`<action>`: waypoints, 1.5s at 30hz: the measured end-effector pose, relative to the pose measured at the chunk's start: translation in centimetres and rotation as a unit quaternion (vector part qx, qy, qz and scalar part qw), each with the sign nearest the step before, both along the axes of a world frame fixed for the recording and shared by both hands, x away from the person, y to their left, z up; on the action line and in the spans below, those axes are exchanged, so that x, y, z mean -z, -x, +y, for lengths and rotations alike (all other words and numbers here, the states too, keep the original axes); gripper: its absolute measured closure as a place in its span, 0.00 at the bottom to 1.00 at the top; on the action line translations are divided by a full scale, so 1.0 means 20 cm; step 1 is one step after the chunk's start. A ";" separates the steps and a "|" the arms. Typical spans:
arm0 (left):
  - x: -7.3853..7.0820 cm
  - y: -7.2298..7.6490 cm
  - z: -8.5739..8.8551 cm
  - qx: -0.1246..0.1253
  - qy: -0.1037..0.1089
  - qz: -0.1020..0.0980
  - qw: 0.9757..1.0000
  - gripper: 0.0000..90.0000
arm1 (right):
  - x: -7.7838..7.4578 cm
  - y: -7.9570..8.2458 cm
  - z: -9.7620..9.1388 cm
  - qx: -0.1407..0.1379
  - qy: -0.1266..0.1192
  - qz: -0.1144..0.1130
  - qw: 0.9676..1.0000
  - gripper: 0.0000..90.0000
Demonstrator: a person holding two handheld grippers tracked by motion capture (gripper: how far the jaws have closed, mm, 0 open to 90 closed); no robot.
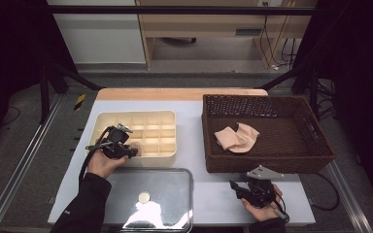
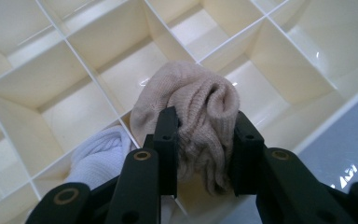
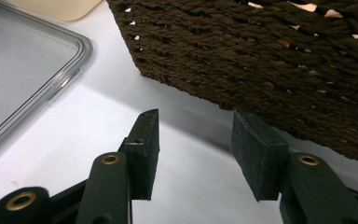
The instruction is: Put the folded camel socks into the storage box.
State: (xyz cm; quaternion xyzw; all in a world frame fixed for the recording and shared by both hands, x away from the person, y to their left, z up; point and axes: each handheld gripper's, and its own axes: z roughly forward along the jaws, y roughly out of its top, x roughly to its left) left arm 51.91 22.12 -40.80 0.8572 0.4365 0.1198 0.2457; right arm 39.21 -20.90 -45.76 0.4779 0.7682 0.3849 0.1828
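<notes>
The left gripper (image 2: 200,140) has its two black jaws pressed against the sides of a rolled beige sock (image 2: 193,116), which bulges out between and above them, held over the cream divided organizer box (image 1: 167,119) near the box's front edge. In the compartment just beside and below the held sock lies a white rolled sock (image 2: 98,161). The right gripper (image 3: 193,154) rests low over the pale table top (image 3: 93,121), jaws apart with nothing between them, right in front of the near wall of the dark brown wicker basket (image 1: 272,162). Inside the basket lie loose beige socks (image 1: 237,137). A clear plastic lid (image 1: 167,194) lies flat at the table's near edge
</notes>
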 end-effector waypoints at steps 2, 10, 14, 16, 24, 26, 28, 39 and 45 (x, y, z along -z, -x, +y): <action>0.01 0.00 0.00 0.000 0.000 0.003 1.000 0.75 | 0.00 0.00 0.00 0.000 0.000 0.001 1.000 0.58; 0.01 -0.01 0.00 -0.003 -0.005 0.012 1.000 0.73 | 0.01 0.00 0.01 -0.004 0.002 0.003 1.000 0.58; -0.01 0.01 0.02 -0.011 0.010 -0.009 1.000 0.65 | 0.00 0.00 0.01 -0.003 0.001 0.002 1.000 0.57; -0.03 0.03 0.03 -0.012 0.017 -0.027 0.999 0.61 | 0.00 0.00 0.00 -0.002 0.000 0.002 1.000 0.57; -0.05 0.06 0.03 -0.013 0.026 -0.060 0.998 0.79 | 0.00 0.00 0.01 -0.002 0.003 0.000 1.000 0.58; -0.04 0.05 0.04 -0.013 0.022 -0.054 0.998 0.82 | 0.00 0.00 0.01 -0.003 0.005 -0.001 1.000 0.59; -0.03 0.06 0.04 -0.012 0.016 -0.052 0.998 0.83 | 0.00 0.00 0.01 -0.003 0.007 0.002 1.000 0.59; 0.04 0.05 0.06 -0.012 0.016 -0.039 0.999 0.80 | 0.01 0.00 0.02 -0.008 0.010 0.003 1.000 0.59; -0.03 0.08 0.06 -0.013 0.037 -0.081 0.996 0.73 | 0.01 0.00 0.02 -0.006 0.008 0.005 1.000 0.59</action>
